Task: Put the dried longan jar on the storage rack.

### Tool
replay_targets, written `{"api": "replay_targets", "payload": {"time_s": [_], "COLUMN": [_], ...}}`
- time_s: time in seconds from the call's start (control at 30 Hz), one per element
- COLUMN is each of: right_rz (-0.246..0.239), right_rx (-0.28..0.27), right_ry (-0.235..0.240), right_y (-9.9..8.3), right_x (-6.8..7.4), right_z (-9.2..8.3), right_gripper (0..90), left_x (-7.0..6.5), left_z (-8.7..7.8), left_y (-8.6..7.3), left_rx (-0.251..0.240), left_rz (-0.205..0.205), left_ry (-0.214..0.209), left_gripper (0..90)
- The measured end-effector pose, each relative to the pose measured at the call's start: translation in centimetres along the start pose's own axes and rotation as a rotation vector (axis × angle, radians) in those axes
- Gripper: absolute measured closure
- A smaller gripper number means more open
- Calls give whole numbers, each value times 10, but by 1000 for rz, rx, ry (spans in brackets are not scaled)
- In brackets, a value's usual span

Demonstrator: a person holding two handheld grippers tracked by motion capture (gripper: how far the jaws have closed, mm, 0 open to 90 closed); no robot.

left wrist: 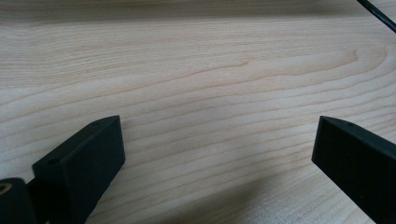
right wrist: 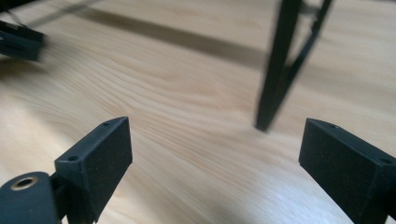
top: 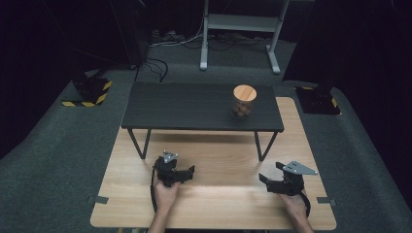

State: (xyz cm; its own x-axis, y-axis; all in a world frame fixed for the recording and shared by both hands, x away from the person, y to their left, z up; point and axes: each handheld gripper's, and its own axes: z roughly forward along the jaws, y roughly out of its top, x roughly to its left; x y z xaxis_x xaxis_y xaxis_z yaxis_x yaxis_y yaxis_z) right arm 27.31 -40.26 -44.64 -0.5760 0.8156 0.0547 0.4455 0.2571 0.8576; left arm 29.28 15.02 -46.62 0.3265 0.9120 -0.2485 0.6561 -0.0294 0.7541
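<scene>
High view, upper centre: jar (top: 244,101) upright on dark shelf (top: 194,109), wooden lid up, contents indistinct; lower frame, left gripper (top: 187,173) and right gripper (top: 268,180) on light table (top: 218,204), well apart. Both gripper views: jaws spread wide, nothing between; shelf leg (right wrist: 275,74) blurred.

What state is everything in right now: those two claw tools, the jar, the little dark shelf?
Left gripper: open, jaws wide apart, nothing between them, low over the wooden table.
Right gripper: open, empty, also low over the wood.
Jar: upright on the dark shelf, wooden lid on, round brownish things inside.
Dark shelf: standing level on its thin legs on the wooden table, bearing the jar.
</scene>
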Motion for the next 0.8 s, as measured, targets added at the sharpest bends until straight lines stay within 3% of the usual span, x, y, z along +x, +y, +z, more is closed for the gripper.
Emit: {"api": "replay_targets", "payload": {"time_s": [0.37,0.53,0.8], "right_rz": [49,83,96], "right_rx": [49,84,138], "right_ry": [-52,-66,-72], "right_y": [-5,0,9], "right_x": [-5,-6,-7], "right_z": [16,20,26], "right_gripper": [94,102,97], "left_x": [0,-1,-2], "left_z": [0,0,0], "left_y": [0,0,-1], "left_rx": [0,-3,-3], "left_rz": [0,-4,-6], "left_ry": [0,2,6], "left_gripper": [26,26,26]}}
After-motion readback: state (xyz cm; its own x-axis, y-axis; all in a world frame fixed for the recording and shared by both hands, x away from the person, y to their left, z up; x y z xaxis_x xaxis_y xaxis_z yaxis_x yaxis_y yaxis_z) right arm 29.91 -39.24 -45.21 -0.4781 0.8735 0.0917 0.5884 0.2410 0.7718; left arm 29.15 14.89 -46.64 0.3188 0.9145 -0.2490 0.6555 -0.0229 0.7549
